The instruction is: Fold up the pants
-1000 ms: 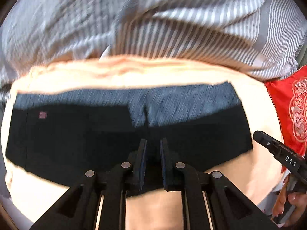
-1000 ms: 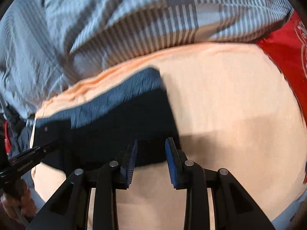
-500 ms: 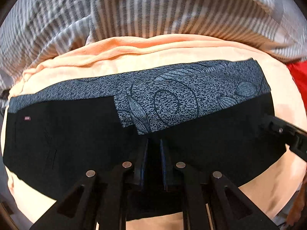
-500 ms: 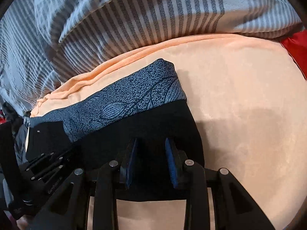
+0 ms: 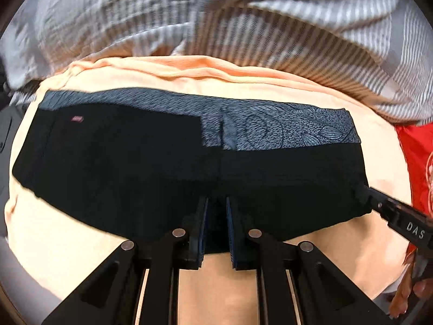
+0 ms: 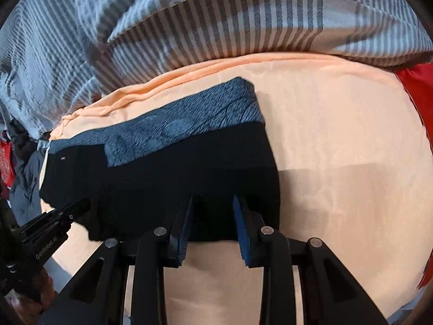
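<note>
On the peach bedspread (image 5: 297,86), my pants (image 5: 135,168) lie soft, limp; left gripper (image 5: 216,227) pinches their near hem, right gripper (image 6: 212,223) part-open astride it.

Black pants (image 5: 135,168) with blue-grey leaf print; peach sheet (image 6: 338,162); grey-striped duvet (image 6: 216,27)

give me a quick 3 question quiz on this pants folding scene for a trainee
1. True or false: the pants lie on a peach sheet.
2. Which gripper has the narrower gap between its fingers: left or right?
3. Multiple choice: the patterned blue-grey band on the pants runs along
A. the edge nearest the camera
B. the far edge, toward the striped bedding
C. no edge, it lies apart from the pants

Key: 1 true; 2 left; 3 B
</note>
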A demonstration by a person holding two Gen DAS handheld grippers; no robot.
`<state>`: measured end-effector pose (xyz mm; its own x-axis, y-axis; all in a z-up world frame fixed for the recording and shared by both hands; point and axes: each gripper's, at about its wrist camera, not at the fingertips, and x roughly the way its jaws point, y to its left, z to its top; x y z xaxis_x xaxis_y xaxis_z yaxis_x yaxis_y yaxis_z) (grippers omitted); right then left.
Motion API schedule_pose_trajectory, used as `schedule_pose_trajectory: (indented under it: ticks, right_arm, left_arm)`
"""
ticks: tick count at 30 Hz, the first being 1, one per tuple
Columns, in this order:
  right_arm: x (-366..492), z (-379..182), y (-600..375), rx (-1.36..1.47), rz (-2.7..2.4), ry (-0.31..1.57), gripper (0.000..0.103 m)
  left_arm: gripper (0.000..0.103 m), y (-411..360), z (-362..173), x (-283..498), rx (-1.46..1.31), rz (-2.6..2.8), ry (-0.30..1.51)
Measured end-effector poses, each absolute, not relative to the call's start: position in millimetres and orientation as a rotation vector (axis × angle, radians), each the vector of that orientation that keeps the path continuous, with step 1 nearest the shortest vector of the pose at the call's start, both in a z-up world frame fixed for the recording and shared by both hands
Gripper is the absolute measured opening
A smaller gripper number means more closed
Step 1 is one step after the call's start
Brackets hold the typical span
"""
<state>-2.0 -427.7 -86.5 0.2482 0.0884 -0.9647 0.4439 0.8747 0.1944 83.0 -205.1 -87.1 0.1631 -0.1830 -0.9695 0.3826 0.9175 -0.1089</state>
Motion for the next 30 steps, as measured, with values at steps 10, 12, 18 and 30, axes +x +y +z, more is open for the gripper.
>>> schedule_pose_trajectory:
  ticks: [10,12,18,30]
  right_arm:
    - [33.5,-80.4,-489.7,0.549,-0.339,1.221,0.034]
    - [49.1,-86.0,-503.3,0.545,-0.353,1.216,0.03]
    - [87.2,-118.8,-501.2,0.429,-0.282,1.3,0.021]
    - [96.8,-142.1,-511.5,0.422,-0.272,1.35,0.026]
  left_arm:
    - [0.015,-239.6,-93.5,82.1,0.139,-0.408,1.341]
    - [0.015,-253.9,-104.1,85.6,0.159,-0.404,1.339]
    - [0.015,-265.2,-135.9,89.1,0.187,-0.369,1.377]
    - [0.015,-275.6,-138.8,93.3,0.254,-0.373,1.379]
